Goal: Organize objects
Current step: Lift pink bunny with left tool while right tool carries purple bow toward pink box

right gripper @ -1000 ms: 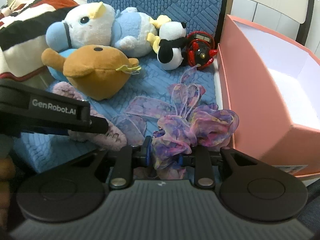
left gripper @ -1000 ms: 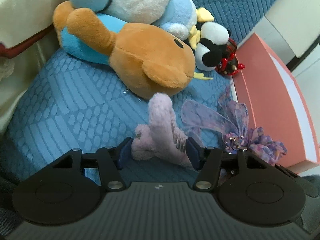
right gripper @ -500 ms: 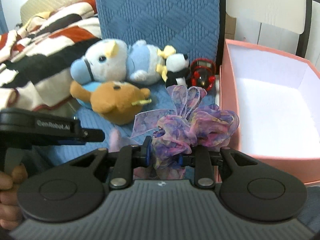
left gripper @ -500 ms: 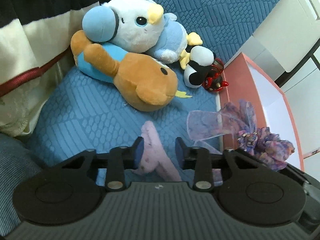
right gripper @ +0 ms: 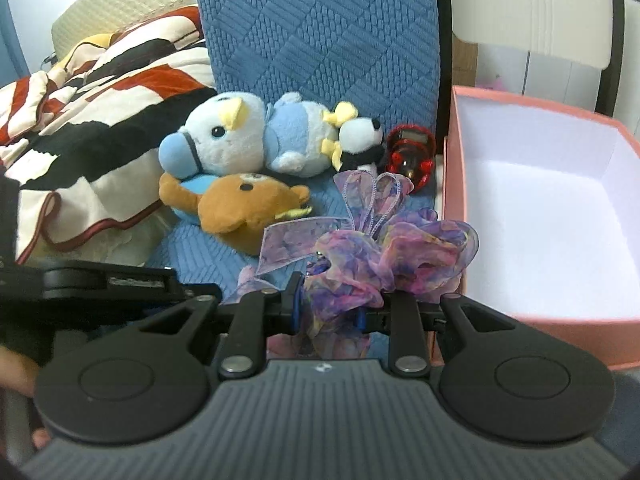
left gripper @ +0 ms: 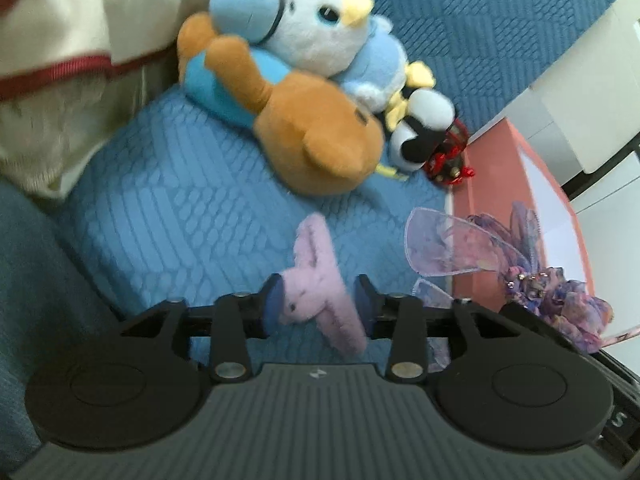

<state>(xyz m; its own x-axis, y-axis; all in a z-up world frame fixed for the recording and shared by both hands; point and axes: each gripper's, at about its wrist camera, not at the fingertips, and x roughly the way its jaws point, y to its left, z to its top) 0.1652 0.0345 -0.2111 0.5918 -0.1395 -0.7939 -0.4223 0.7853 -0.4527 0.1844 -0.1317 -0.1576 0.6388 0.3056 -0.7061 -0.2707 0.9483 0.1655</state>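
The right claw [right gripper: 328, 304] is clamped on a purple organza scrunchie [right gripper: 384, 256], held in the air just beside the open pink box [right gripper: 532, 320], whose empty white floor lies at two o'clock in the right wrist view. I judge the step in hand to be carrying it to that box; next it must clear the near wall, then let go.

The left claw [left gripper: 318, 306] has just been opening, its jaws apart around a fuzzy lilac hair clip [left gripper: 320, 280]; the left pad touches it, the right seems clear (blurred, so a firm hold is doubtful).

On the blue cushion [left gripper: 168, 200], toward twelve o'clock, a blue bird plush [right gripper: 224, 136], brown bear [right gripper: 248, 204], panda [right gripper: 360, 140] and red toy [right gripper: 410, 152] wait, none blocking the box.
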